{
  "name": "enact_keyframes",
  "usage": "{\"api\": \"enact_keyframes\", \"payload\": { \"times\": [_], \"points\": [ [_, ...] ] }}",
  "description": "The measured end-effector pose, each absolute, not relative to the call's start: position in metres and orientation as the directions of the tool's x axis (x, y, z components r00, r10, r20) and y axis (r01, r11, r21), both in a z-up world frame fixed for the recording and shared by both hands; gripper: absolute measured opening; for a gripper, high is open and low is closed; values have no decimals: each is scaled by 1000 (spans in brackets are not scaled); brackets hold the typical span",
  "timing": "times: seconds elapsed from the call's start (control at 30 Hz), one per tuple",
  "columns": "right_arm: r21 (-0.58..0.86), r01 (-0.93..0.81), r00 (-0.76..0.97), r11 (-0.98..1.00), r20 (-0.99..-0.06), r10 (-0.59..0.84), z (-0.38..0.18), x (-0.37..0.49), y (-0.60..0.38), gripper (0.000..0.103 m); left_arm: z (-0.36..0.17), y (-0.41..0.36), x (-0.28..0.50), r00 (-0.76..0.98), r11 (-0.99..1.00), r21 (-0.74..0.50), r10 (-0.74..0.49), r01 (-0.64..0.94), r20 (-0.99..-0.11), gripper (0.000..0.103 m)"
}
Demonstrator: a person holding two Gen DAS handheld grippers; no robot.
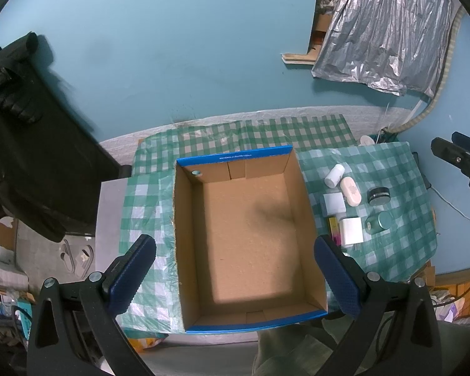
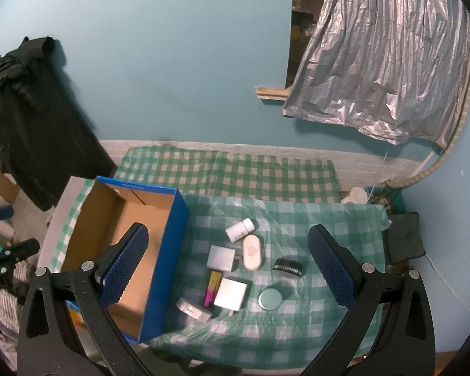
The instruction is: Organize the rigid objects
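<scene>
Small rigid items clustered on checked surface [image 2: 313,322], at 3 o'clock from empty box [image 2: 159,282]. Nearest: clear case [image 2: 193,309], white box [image 2: 231,293], teal jar [image 2: 270,299]. Farther: oval case [image 2: 252,251], white bottle [image 2: 239,230]. Probably light, stiff, slick plastic; best gripped across flat sides. Right hand-held gripper [image 2: 228,263] released overhead; left hand-held gripper [image 1: 235,277] released over box.

In the left wrist view, the right gripper [image 1: 454,156] is cut off by the frame's edge, so its jaws cannot be judged. The pink box [image 1: 335,232] shows only as a sliver behind the white box [image 1: 351,230]. The print on the oval case [image 2: 252,251] is too small to read.
</scene>
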State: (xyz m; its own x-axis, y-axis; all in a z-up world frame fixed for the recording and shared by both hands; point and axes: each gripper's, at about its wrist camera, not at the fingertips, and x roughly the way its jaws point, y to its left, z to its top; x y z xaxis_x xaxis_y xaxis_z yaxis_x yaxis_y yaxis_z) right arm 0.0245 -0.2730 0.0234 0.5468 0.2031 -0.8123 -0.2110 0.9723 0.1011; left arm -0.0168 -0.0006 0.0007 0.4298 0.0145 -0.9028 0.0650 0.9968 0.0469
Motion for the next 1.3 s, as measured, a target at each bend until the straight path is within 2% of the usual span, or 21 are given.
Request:
{"api": "enact_keyframes", "payload": {
  "times": [0.87,1.3],
  "points": [
    [98,-213,536,972,-820,200,20,25,-275,102,-4,2,-17,424,996,59,24,69,-905,102],
    [109,-245,478,963,-851,218,4,42,-267,102,-26,39,-7,374,998,57,44,24,-926,102]
  ]
}}
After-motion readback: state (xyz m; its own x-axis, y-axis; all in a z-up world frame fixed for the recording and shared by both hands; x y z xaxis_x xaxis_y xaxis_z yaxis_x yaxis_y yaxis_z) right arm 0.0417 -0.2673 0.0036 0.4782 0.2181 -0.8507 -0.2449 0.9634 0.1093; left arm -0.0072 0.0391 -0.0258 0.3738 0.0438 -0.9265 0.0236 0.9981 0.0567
